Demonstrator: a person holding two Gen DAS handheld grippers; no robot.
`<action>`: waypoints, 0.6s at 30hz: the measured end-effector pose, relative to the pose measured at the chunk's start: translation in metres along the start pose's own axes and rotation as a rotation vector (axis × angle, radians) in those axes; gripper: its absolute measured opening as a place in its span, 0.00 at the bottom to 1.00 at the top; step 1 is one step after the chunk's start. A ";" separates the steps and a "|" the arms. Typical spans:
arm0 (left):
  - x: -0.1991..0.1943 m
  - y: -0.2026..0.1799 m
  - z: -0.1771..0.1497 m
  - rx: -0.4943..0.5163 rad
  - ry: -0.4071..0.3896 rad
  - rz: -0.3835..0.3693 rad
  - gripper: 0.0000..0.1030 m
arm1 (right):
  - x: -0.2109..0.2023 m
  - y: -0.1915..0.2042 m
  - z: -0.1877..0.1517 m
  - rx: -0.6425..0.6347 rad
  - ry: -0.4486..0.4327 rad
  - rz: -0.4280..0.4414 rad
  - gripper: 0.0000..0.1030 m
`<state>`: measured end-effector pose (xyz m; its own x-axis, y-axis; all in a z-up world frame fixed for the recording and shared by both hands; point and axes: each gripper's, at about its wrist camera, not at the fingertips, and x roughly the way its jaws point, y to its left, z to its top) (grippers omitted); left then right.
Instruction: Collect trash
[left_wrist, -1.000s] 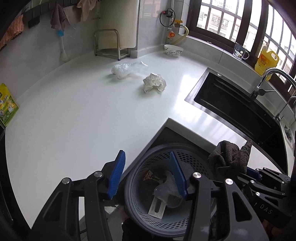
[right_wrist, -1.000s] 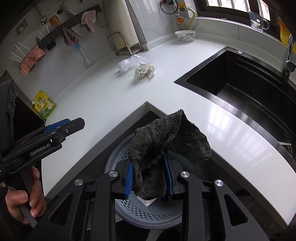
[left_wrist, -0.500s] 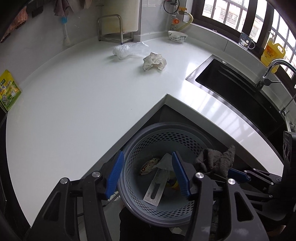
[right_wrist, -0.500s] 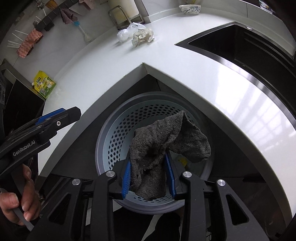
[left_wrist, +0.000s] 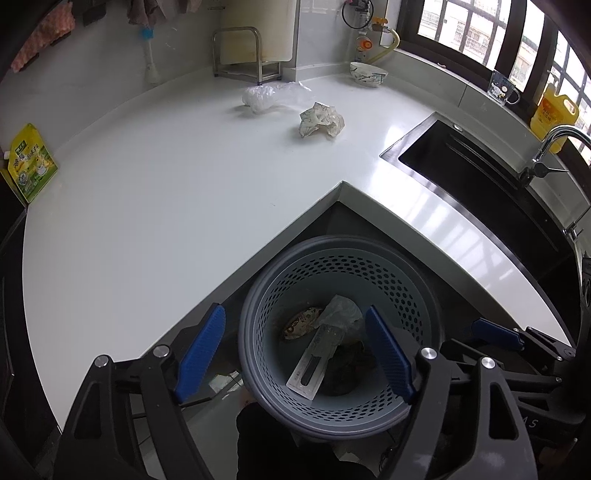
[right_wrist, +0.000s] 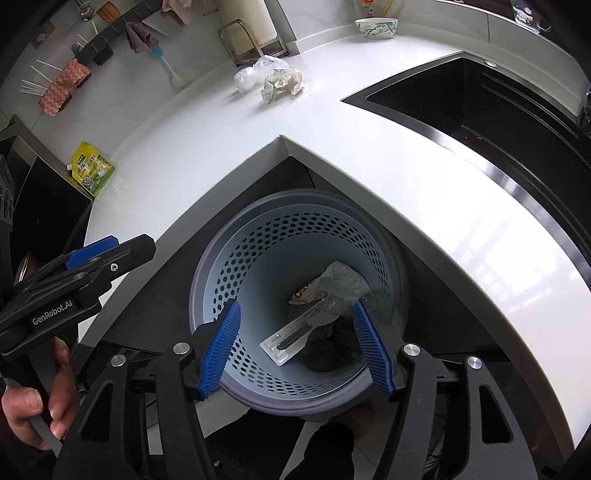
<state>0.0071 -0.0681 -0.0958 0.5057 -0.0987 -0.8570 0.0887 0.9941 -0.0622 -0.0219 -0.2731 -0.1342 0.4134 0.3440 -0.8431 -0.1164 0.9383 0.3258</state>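
Grey rag (right_wrist: 327, 349) lies in bin (right_wrist: 207, 266) w/ wrappers. R gripper (right_wrist: 295, 347) & L gripper (left_wrist: 291, 350) both opening, nothing between jaws. Risk: paper wad (left_wrist: 320, 119), bag (left_wrist: 271, 96) far back on counter (left_wrist: 147, 206); crumpled paper may slip.

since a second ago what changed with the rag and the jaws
The right gripper let go of the dark rag; it now lies in the bin beside the flat packet. Both grippers' jaws are opening, nothing between them. The plastic bag and crumpled paper stayed on the counter.
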 end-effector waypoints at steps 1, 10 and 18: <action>-0.002 0.000 0.000 -0.007 0.003 0.002 0.81 | -0.003 -0.001 -0.001 0.005 -0.004 -0.004 0.63; -0.025 -0.005 -0.004 -0.021 -0.015 0.020 0.88 | -0.023 0.001 -0.007 0.011 -0.019 -0.032 0.71; -0.053 -0.004 0.000 -0.025 -0.075 0.080 0.94 | -0.044 0.009 -0.006 -0.063 -0.060 -0.054 0.75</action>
<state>-0.0204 -0.0674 -0.0506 0.5734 -0.0213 -0.8190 0.0244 0.9997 -0.0089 -0.0467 -0.2797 -0.0964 0.4734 0.2923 -0.8309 -0.1487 0.9563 0.2517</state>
